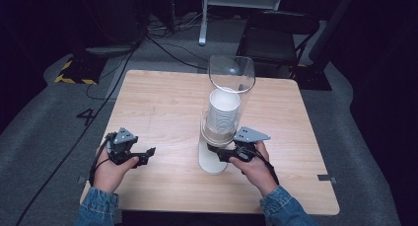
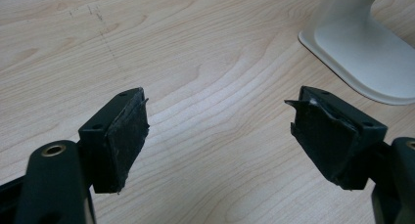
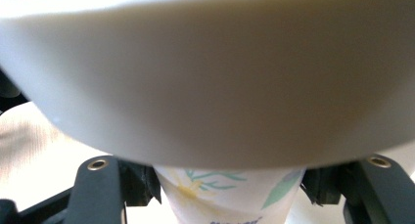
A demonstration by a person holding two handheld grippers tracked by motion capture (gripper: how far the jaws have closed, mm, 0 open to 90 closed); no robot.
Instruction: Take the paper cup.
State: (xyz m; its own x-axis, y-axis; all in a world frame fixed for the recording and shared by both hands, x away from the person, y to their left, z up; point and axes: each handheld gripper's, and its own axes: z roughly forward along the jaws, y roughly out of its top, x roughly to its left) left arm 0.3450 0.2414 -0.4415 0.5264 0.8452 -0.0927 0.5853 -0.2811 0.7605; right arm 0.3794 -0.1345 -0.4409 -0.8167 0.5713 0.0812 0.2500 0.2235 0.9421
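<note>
Here the right gripper clamps the leaf-printed white paper cup under the clear-tubed white dispenser (left gripper gaping, empty): best drawn straight down.

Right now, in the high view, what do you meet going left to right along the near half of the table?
Left gripper, open over bare table → cup dispenser with its white base → right gripper, shut on a paper cup under the dispenser.

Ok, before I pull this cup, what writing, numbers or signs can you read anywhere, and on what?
"4": dark figure on the grey floor left of the table.
Paper cup in the right claw: leaf print, plus blue lettering cut off at the frame's bottom edge, unreadable.
Cup dispenser: no text visible.
</note>
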